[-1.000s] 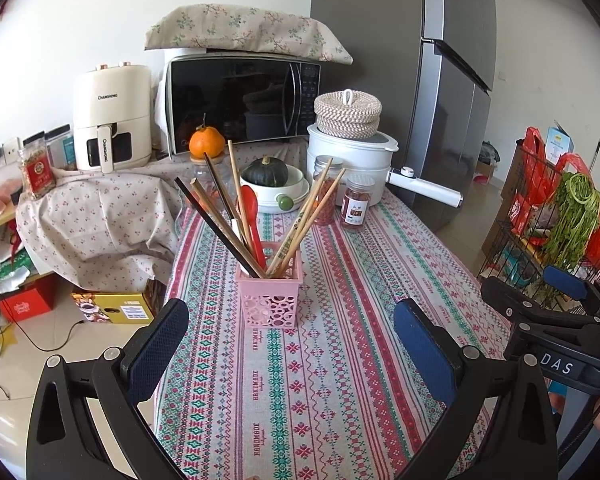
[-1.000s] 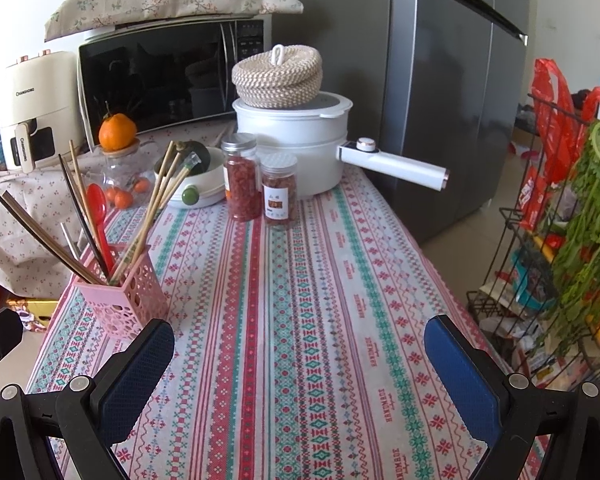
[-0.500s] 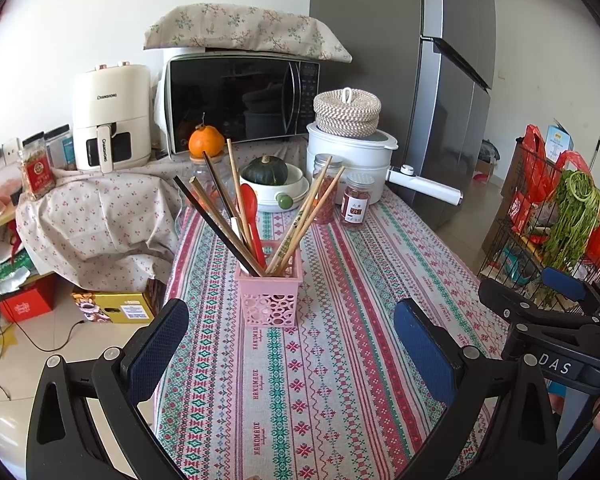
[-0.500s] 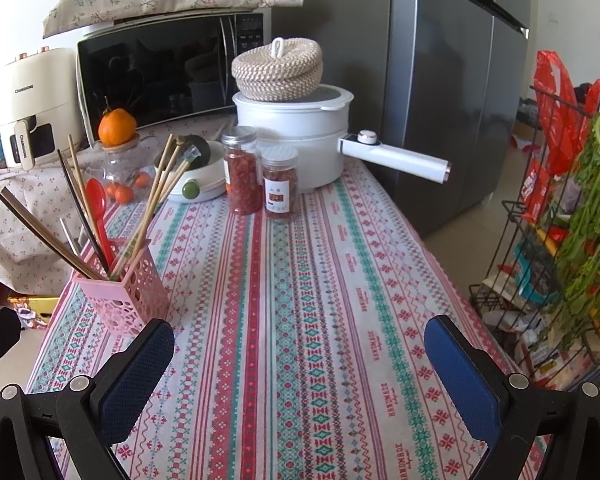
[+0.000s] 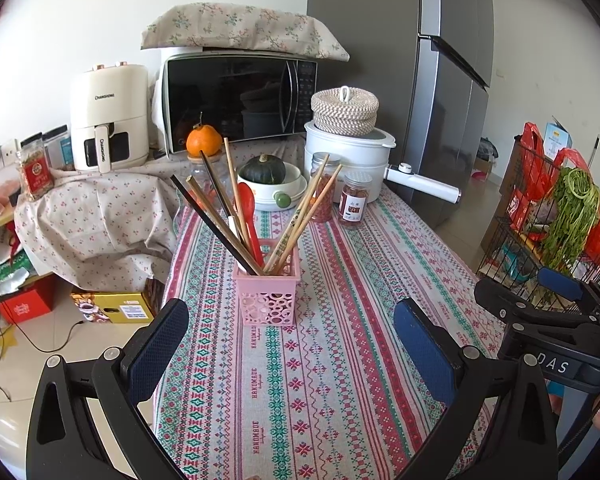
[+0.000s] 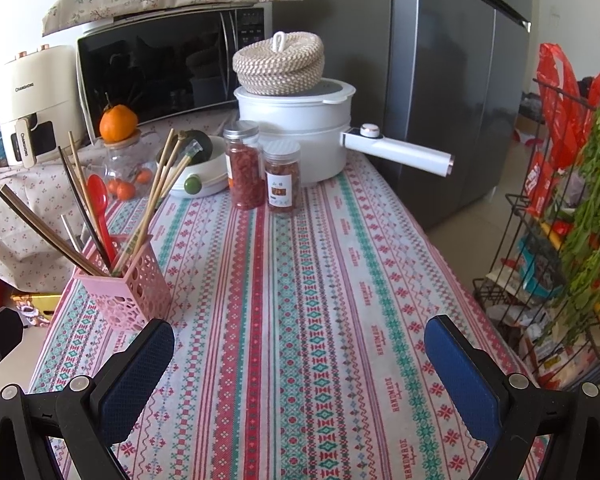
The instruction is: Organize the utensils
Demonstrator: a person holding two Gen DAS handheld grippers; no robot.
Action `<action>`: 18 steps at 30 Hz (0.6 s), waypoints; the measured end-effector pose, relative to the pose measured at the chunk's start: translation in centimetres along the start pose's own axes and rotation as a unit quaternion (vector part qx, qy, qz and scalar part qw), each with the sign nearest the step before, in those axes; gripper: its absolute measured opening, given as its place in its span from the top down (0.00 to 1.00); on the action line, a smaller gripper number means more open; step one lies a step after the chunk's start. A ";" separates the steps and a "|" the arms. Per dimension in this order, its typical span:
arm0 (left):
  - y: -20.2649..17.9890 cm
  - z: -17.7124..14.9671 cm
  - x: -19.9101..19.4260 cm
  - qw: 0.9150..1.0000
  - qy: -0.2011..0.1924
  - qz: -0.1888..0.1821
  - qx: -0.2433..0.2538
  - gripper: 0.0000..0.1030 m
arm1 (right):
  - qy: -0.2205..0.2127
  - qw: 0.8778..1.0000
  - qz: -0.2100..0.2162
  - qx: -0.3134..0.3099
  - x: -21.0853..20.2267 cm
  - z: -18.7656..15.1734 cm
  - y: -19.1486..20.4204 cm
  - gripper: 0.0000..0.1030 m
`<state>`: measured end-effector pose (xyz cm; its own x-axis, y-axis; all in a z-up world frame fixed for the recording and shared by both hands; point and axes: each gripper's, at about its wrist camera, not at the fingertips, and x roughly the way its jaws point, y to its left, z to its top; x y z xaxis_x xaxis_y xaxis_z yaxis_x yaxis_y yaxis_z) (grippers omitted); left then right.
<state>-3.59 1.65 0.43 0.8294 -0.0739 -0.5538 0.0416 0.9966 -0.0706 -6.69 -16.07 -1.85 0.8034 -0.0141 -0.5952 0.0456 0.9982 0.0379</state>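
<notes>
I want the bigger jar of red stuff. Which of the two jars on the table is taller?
The taller jar with the plain metal lid, left of the shorter labelled jar, nearer the green pumpkin.

Home kitchen/dining corner, lived-in. A microwave (image 5: 236,100) is sitting under a floral cloth cover, with a cream air fryer (image 5: 108,116) standing beside it. A tall grey fridge (image 5: 432,80) is filling the back right. A patterned tablecloth (image 5: 340,320) is covering the table, which is carrying a white electric pot (image 6: 296,136), spice jars (image 6: 284,182) and a pink utensil holder (image 5: 268,292). A wire rack (image 6: 560,240) is holding greens and grocery bags at the right.
</notes>
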 end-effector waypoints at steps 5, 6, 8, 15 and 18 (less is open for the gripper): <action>0.1 -0.1 0.0 1.000 -0.006 -0.001 -0.002 0.00 | 0.005 1.000 0.001 0.003 0.1 -0.1 0.0 0.00; 0.1 -0.1 0.0 1.000 -0.008 -0.002 -0.002 0.00 | 0.005 1.000 0.000 0.003 0.1 -0.1 0.0 0.00; 0.2 -0.1 -0.1 1.000 -0.011 -0.008 -0.005 0.00 | 0.006 1.000 -0.002 0.006 0.2 0.0 -0.1 0.00; 0.2 0.0 -0.1 0.999 -0.016 -0.032 -0.004 0.00 | 0.000 1.000 0.004 0.007 0.1 0.0 -0.2 0.00; 0.2 0.1 0.1 0.999 0.000 -0.041 -0.004 0.00 | -0.002 1.000 0.010 0.005 0.0 0.0 -0.1 0.00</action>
<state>-3.48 1.84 0.44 0.8237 -0.1549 -0.5455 0.1042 0.9869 -0.1228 -6.72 -16.13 -1.86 0.8065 0.0062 -0.5912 0.0355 0.9976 0.0589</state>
